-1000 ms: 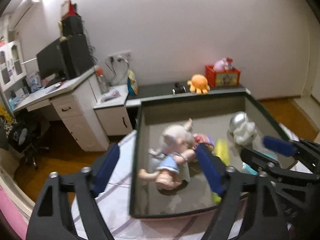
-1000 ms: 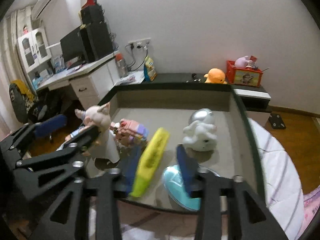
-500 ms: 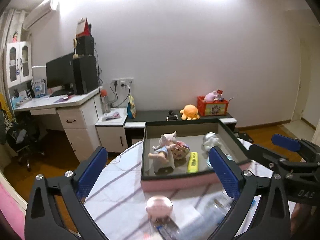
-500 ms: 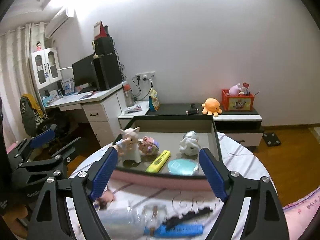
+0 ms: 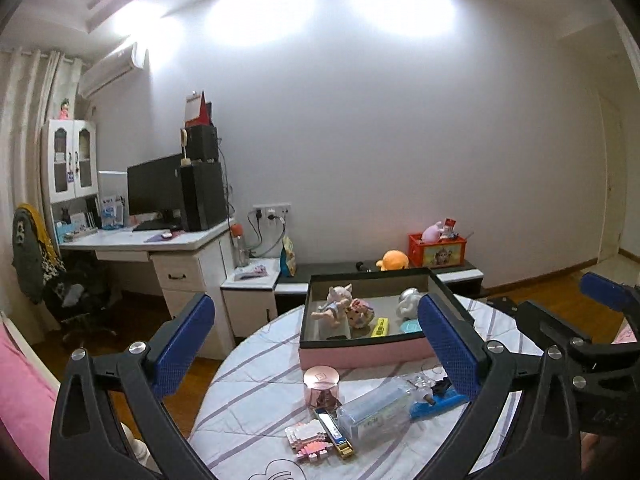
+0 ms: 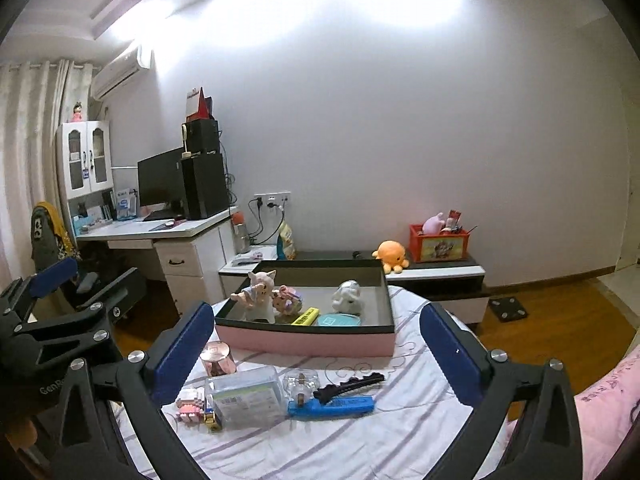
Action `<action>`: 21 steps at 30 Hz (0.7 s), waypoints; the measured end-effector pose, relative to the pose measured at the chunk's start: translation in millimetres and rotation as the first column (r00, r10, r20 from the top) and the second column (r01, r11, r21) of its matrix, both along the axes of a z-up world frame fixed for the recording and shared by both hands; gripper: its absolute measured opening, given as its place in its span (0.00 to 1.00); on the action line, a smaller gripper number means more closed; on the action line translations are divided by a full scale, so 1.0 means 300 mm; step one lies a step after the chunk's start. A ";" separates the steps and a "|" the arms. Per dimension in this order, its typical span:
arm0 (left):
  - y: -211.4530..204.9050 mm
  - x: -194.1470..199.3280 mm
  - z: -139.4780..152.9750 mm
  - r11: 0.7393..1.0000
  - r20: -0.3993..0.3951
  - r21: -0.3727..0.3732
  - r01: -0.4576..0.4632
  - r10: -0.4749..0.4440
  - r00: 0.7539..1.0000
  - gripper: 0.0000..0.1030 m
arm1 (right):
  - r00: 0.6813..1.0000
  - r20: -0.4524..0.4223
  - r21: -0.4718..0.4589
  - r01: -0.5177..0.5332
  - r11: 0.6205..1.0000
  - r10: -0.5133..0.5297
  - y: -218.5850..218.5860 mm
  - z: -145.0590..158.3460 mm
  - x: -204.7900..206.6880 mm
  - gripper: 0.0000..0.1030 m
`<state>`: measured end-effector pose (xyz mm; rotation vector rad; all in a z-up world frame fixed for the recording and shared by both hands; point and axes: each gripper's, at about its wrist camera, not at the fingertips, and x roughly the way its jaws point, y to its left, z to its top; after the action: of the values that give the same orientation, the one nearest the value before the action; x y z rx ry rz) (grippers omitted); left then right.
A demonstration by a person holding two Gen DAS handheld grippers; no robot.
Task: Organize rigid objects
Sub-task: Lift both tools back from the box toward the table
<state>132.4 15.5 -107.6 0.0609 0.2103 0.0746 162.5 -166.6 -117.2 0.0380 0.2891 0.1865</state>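
Five items in one pink box [image 6: 308,343], seven loose on the table [image 6: 400,432].

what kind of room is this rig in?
Likely a home bedroom or study: a computer desk with monitor, a wall air conditioner, and an orange plush octopus on a low cabinet. Work happens on a round cloth-covered table.

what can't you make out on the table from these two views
- Left wrist view: blue tool, far end hidden behind the left hand-held gripper finger.
- Both views: print on the clear plastic box, too small.
- Right wrist view: pink block toy, partly hidden behind the right hand-held gripper finger.
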 end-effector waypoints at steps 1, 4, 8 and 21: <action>-0.002 -0.014 0.006 1.000 0.004 0.001 0.001 -0.001 1.000 1.00 | 1.000 0.012 -0.005 0.006 1.000 -0.006 -0.001 0.009 -0.016 1.00; 0.002 -0.046 0.018 1.000 0.019 -0.013 0.007 -0.007 1.000 1.00 | 0.999 0.033 -0.010 0.015 1.000 -0.014 -0.005 0.023 -0.056 1.00; 0.009 -0.073 0.027 1.000 0.034 -0.030 0.007 -0.006 0.999 1.00 | 0.998 0.065 -0.028 0.028 0.999 -0.026 0.011 0.040 -0.101 1.00; -0.007 -0.070 0.018 0.999 0.021 -0.027 0.028 -0.027 0.999 1.00 | 0.996 0.080 -0.047 0.045 0.998 -0.041 0.019 0.042 -0.139 1.00</action>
<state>111.3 13.5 -102.1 0.0356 0.1897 0.0449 120.9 -160.8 -104.8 -0.0111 0.2136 0.1379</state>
